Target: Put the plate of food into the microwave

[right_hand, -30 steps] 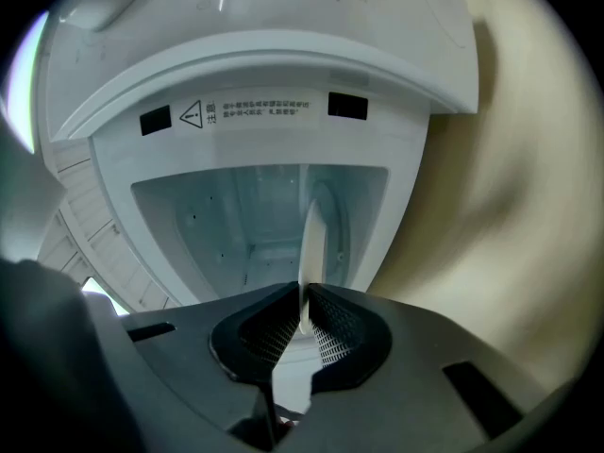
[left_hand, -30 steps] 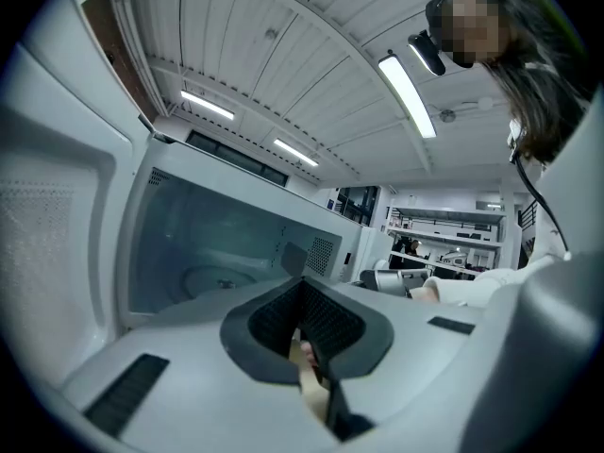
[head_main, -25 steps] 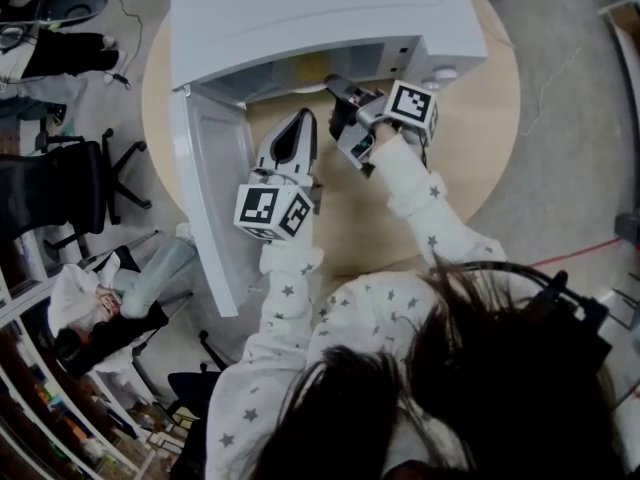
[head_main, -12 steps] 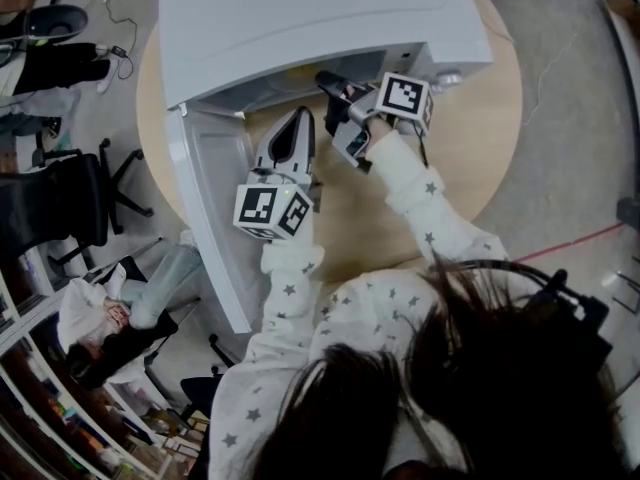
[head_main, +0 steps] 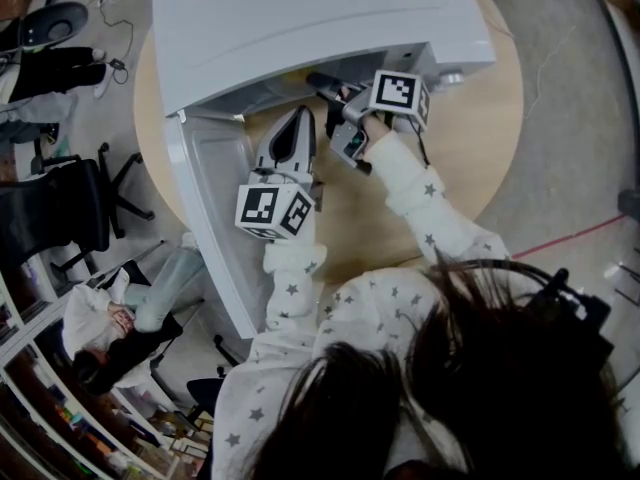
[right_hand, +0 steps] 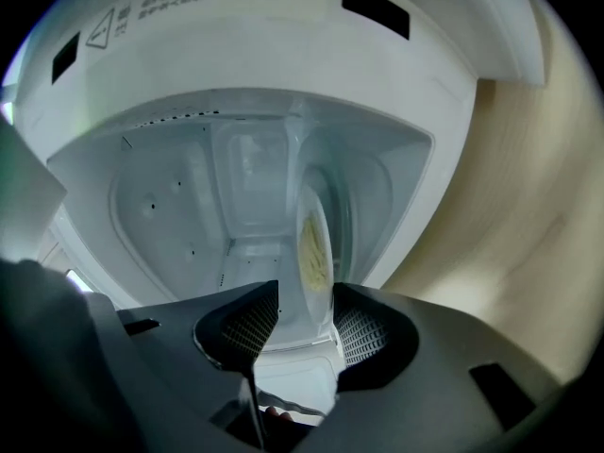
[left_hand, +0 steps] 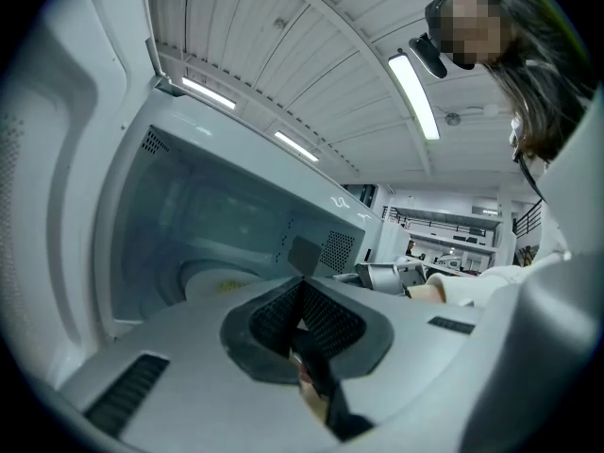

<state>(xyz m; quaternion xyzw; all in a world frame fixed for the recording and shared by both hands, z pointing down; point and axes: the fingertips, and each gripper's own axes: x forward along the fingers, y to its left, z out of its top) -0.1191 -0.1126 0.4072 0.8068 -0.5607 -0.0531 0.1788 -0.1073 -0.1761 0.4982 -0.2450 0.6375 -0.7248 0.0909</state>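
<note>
The white microwave (head_main: pixel 300 18) stands on the round table with its door (head_main: pixel 215 208) swung open to the left. In the right gripper view a clear plate of yellowish food (right_hand: pixel 314 243) rests on the turntable inside the cavity. My right gripper (right_hand: pixel 307 324) reaches into the cavity mouth (head_main: pixel 325 83). Its jaws are opening, the plate's rim is between them, and a gap shows beside the left pad. My left gripper (head_main: pixel 297 128) is shut and empty, hovering in front of the opening. The left gripper view shows its pads touching (left_hand: pixel 302 295) and the plate (left_hand: pixel 222 281) deep inside.
The round wooden table (head_main: pixel 480 118) has bare top to the right of the microwave. Office chairs (head_main: pixel 60 198) and a seated person (head_main: pixel 110 318) are on the floor to the left. The open door blocks the table's left side.
My right gripper has moved a little further up and left into the microwave's opening. The left gripper has stayed where it was.
</note>
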